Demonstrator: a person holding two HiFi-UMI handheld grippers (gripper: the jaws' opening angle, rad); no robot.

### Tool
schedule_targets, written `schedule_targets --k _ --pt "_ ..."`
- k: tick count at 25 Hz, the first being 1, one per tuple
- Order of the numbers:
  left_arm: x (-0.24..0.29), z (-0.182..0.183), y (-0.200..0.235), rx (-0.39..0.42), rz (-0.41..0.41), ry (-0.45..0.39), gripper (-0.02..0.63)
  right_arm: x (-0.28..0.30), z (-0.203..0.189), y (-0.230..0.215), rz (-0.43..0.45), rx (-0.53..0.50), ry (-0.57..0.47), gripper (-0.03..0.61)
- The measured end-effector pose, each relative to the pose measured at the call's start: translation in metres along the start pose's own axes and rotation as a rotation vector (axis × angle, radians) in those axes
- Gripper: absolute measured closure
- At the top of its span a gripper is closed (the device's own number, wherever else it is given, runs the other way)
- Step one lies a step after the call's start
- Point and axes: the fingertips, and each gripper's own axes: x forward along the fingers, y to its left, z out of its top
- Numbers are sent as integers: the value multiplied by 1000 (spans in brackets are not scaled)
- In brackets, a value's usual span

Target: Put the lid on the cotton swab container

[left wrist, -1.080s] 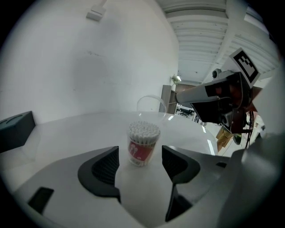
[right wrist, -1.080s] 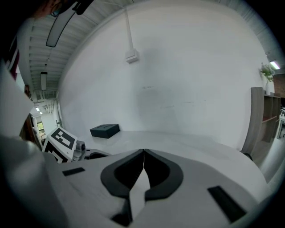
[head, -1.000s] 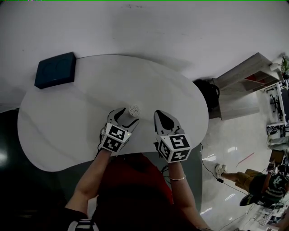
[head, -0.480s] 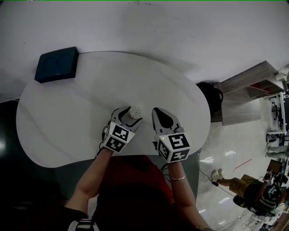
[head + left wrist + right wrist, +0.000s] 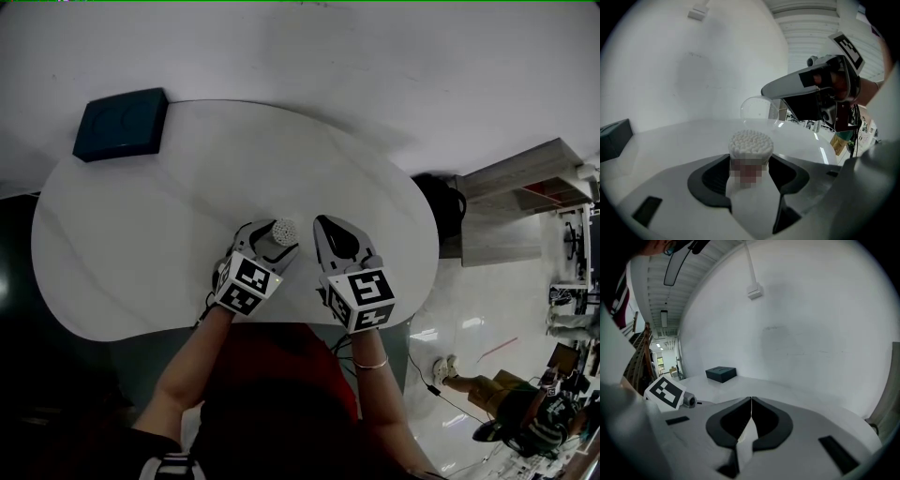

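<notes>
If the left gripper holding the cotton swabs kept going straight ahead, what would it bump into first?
Probably the clear lid at the right gripper tip, nearly dead ahead of the left gripper and its cotton swab container; depth is hard to judge.

container [image 5: 750,152]: upright, open, swabs showing | lid [image 5: 758,108]: clear, off, beyond
</notes>
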Motion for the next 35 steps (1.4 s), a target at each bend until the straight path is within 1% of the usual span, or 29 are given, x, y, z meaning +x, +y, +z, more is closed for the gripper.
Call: schedule_targets --k 4,7,14,23,29,35 --pt "1 0 -1 2 1 -1 341 9 -6 2 28 -20 47 563" --pt "1 1 0 5 -1 0 341 14 -6 8 58 -29 55 563" --pt "2 1 0 3 2 0 341 22 -8 24 129 -91 80 563" --pt "3 2 0 9 0 -1 341 29 -18 35 152 -149 133 563" --pt "3 1 1 11 -2 -4 341 33 -22 46 164 -215 160 563" --pt "3 1 1 15 -4 -4 341 36 -28 52 176 -231 189 563"
